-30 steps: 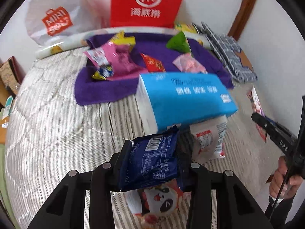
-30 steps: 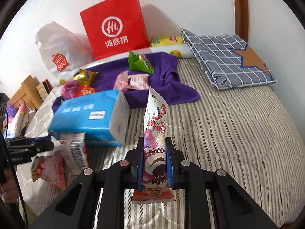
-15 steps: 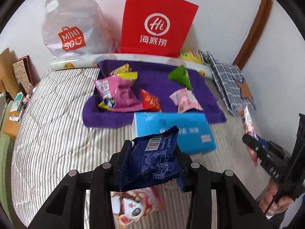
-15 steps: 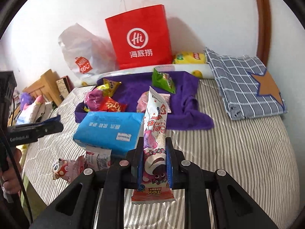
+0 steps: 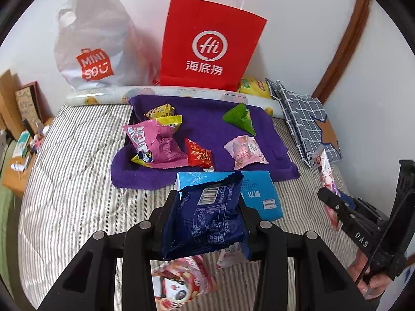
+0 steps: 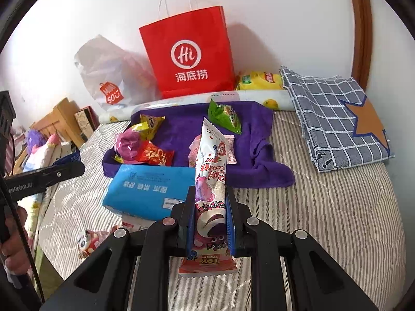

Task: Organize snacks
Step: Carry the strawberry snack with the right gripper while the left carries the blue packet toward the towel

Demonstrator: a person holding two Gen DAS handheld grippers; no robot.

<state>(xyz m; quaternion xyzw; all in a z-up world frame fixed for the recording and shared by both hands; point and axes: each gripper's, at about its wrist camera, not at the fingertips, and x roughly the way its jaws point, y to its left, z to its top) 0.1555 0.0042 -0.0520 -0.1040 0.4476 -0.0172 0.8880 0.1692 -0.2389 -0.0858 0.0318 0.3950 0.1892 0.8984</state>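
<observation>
Holding one snack apiece above the bed [image 5: 64, 181], with the purple towel [image 5: 207, 119] ahead of both.
Left gripper [image 5: 205, 204] clamped on blue pack [image 5: 207, 215]; right gripper [image 6: 210, 207] pinching tall pink wrapper [image 6: 211, 171], long axis upright. Towel's snack pile straight ahead, beyond tissue pack [image 6: 147, 186]; about equally near for both.

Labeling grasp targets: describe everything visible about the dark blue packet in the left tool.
The dark blue packet is a glossy, crinkled foil-like pouch with a serrated top seal, its back facing the camera: white barcode and small white print. It stands roughly upright, slightly tilted, clamped at both side edges by the left tool, lifted clear of the striped bedcover. Nothing else touches it.
</observation>
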